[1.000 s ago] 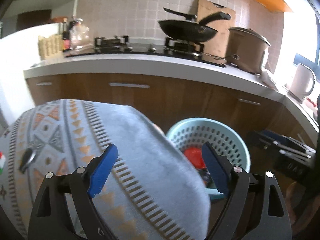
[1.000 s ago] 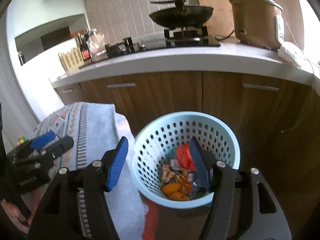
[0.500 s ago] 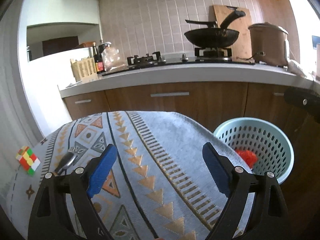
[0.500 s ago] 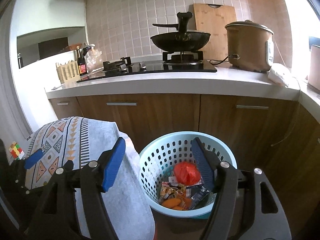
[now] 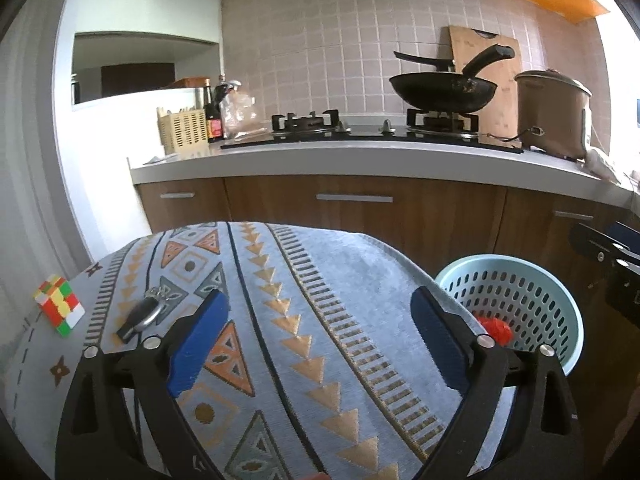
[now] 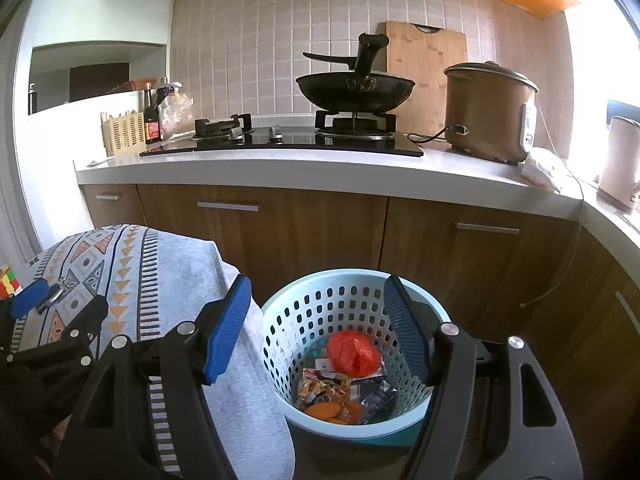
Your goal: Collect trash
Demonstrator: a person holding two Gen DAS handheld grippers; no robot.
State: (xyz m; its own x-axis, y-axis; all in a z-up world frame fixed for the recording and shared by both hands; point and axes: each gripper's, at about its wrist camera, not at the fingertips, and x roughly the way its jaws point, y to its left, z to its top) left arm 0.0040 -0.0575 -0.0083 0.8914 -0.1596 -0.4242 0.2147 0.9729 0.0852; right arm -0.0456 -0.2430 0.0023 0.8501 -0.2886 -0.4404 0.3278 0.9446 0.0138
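Round basket stands upright, mouth up, trash inside.

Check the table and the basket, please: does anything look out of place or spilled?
Nothing is spilled. The wrappers and the red bag all lie inside the blue basket. On the patterned cloth only a puzzle cube and a small dark clip-like thing are left; neither looks like trash.

The basket mouth lies open from above; the cloth-covered table crowds its left, seemingly touching.
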